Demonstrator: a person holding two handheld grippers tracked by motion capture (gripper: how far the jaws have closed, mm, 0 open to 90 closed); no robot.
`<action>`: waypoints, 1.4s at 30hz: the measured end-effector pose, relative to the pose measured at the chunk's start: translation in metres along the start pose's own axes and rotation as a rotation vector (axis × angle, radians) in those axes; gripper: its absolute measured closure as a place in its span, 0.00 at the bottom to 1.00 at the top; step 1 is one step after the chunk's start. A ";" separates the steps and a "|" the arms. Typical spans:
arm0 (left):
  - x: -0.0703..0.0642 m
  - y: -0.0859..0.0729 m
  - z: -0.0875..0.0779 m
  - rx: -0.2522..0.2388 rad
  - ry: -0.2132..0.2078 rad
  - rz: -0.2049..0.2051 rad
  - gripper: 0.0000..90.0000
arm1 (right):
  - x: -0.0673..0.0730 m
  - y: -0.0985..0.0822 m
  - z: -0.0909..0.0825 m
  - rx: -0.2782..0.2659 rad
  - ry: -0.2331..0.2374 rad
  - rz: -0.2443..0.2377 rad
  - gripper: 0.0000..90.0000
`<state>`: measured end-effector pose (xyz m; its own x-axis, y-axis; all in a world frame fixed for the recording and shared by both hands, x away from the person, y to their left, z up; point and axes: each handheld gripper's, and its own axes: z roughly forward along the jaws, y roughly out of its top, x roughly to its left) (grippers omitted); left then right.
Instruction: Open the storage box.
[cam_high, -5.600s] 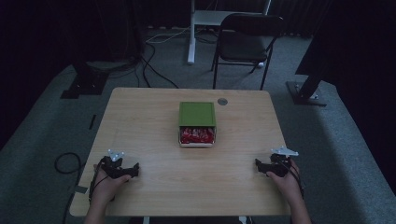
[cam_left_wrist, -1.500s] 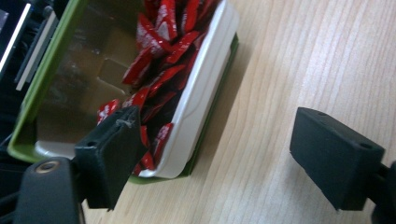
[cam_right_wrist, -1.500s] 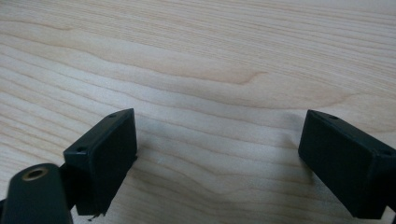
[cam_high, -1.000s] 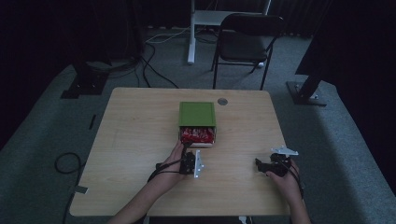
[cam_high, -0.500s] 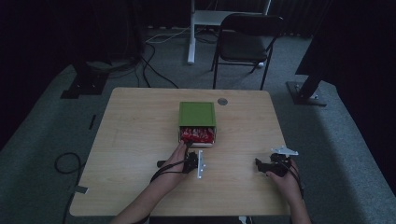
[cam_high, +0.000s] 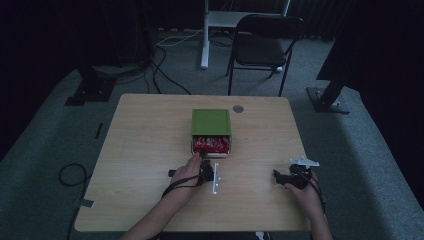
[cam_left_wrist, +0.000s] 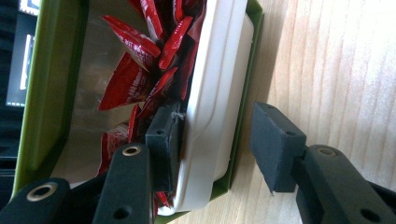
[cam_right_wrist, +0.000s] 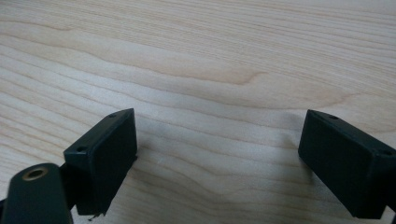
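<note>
A: Left claw (cam_high: 204, 159) is reaching into the front of the green box (cam_high: 211, 121), which is sitting near the middle of the tabletop (cam_high: 145, 145), slightly toward the far edge.

B: Jaws?

A: Closing just now. One pad (cam_left_wrist: 163, 140) is lying inside, against the white tray wall (cam_left_wrist: 215, 107), among the red packets (cam_left_wrist: 140, 79); the other pad (cam_left_wrist: 275, 144) is standing outside, off the green rim. Wall between them, not yet clamped.

B: Right claw (cam_high: 285, 178)?

A: Resting near the tabletop's near right corner, well apart from the box. Its jaws are standing wide over bare wood, holding nothing.
</note>
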<state>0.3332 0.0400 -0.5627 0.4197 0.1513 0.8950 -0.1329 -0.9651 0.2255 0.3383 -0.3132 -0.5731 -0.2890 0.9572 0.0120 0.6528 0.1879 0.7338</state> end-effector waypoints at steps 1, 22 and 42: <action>0.000 0.000 0.000 0.002 0.008 0.003 0.68 | 0.000 0.000 0.000 0.000 0.000 0.000 0.12; 0.006 0.005 -0.005 0.041 -0.020 0.086 0.80 | 0.000 0.000 0.000 0.000 -0.004 0.003 0.12; 0.003 0.007 -0.016 0.042 -0.039 0.098 0.80 | 0.000 0.000 0.000 0.000 -0.004 0.004 0.12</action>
<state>0.3193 0.0368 -0.5517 0.4413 0.0485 0.8960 -0.1372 -0.9832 0.1207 0.3388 -0.3127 -0.5731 -0.2838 0.9588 0.0123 0.6540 0.1842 0.7337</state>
